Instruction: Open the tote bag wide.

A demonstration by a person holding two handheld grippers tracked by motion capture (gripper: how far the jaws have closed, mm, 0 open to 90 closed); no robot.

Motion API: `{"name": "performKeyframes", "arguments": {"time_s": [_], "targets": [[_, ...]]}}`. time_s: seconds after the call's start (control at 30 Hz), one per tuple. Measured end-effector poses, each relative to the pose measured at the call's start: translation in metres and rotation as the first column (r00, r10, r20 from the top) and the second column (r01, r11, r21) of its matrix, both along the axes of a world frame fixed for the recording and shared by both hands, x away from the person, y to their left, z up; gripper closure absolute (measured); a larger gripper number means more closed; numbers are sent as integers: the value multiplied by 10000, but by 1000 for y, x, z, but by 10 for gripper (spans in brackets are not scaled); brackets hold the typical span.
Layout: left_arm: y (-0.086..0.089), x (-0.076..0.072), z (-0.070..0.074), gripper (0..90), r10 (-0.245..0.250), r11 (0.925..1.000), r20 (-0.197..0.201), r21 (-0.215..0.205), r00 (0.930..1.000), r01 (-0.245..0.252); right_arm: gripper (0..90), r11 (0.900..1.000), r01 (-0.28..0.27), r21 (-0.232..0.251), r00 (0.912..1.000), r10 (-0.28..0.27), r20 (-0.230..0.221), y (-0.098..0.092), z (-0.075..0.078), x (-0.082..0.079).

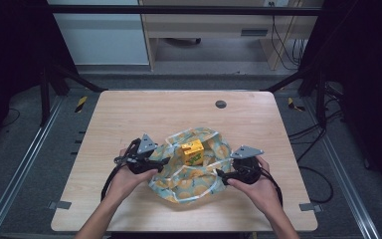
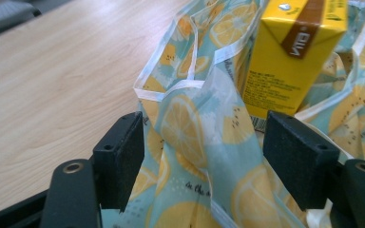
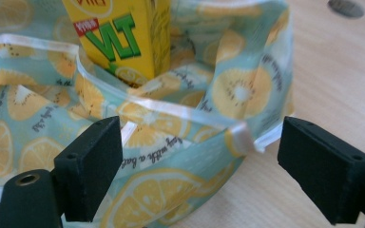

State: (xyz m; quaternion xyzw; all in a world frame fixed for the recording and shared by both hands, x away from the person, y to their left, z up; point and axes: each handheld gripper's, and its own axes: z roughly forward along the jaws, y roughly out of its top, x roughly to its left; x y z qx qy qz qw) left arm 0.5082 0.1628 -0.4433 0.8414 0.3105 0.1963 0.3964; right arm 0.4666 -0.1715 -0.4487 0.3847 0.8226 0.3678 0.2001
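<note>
The lemon-print bag (image 1: 194,172) lies on the table (image 1: 129,114) between both hands, a yellow drink box (image 1: 192,152) standing inside. Each hand-held gripper, left (image 1: 165,161) and right (image 1: 219,173), has its jaws spread around a bag edge, not pinching.

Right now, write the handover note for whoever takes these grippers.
Left gripper: open, a fold of the lemon-print bag between its jaws, not pinched.
Right gripper: open at the bag's white-trimmed edge, no grip.
Yellow drink carton: upright inside the bag, mid-table.
Done: carton is in the bag.
Left: probably taking hold of the bag's edges to close or lift it.
</note>
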Motion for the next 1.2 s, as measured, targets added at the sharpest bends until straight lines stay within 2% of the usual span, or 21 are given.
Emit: {"name": "performKeyframes", "arguments": {"time_s": [0.07, 0.1, 0.17, 0.2, 0.23, 0.3, 0.33, 0.37, 0.47, 0.5, 0.53, 0.57, 0.63, 0.7, 0.77, 0.83, 1.0, 1.2], "targets": [[-1, 2, -2, 323, -27, 10000, -69, 17, 10000, 27, 149, 9999, 103, 1, 9999, -103, -40, 0, -2, 0], [-5, 6, -7, 336, -80, 9997, -276, 241, 9996, 87, 147, 9997, 201, 146, 9993, -196, -322, 1, -7, 3], [-7, 7, -9, 385, -80, 9993, -291, 351, 9995, 90, 200, 9994, 279, 213, 9987, -269, -440, 1, -9, 3], [-11, 8, -12, 419, -123, 9972, -317, 737, 9994, 146, 271, 9996, 226, 173, 9988, -218, -445, 1, -11, 4], [-13, 8, -13, 483, -79, 9957, -261, 921, 9996, 103, 338, 9999, 110, 57, 9989, -108, -446, 2, -13, 4], [-15, 9, -14, 597, -164, 9952, -321, 963, 9993, 194, 465, 9999, 13, -141, 9989, -19, -470, 4, -15, 2], [-15, 9, -14, 651, -164, 9952, -321, 963, 9993, 194, 465, 9999, 13, -141, 9989, -19, -470, 4, -15, 2], [-14, 10, -15, 729, 58, 9919, -242, 1268, 9997, -27, 627, 9994, -76, -323, 9986, 59, -519, 4, -18, 2], [-12, 14, -17, 826, 223, 9922, -352, 1236, 9991, -178, 769, 9980, -267, -569, 9981, 234, -578, 1, -22, 3], [-11, 15, -17, 848, 316, 9917, -372, 1255, 9988, -267, 814, 9975, -265, -653, 9979, 226, -601, 1, -24, 3], [-11, 15, -17, 860, 316, 9917, -372, 1255, 9988, -267, 814, 9975, -265, -653, 9979, 226, -601, 1, -24, 3], [-9, 18, -19, 864, 418, 9916, -523, 1245, 9978, -350, 884, 9961, -447, -764, 9966, 391, -731, 0, -26, 3], [-9, 19, -21, 865, 525, 9897, -538, 1362, 9972, -448, 891, 9956, -467, -817, 9966, 408, -717, -1, -26, 3], [-5, 25, -27, 870, 810, 9891, -876, 1301, 9929, -692, 898, 9926, -571, -1075, 9952, 480, -852, -2, -29, 3], [-3, 27, -30, 873, 997, 9873, -820, 1317, 9916, -884, 899, 9914, -609, -1162, 9948, 508, -882, -3, -30, 3], [1, 31, -35, 877, 1193, 9867, -1078, 1232, 9870, -1058, 900, 9918, -509, -1173, 9943, 393, -995, -8, -36, 3], [3, 35, -41, 883, 1279, 9843, -1028, 1353, 9864, -1135, 900, 9926, -276, -1179, 9940, 148, -1087, -18, -41, 4], [9, 38, -42, 890, 1454, 9843, -923, 1147, 9851, -1345, 900, 9924, -184, -1214, 9942, 52, -1078, -24, -43, 4]]}}
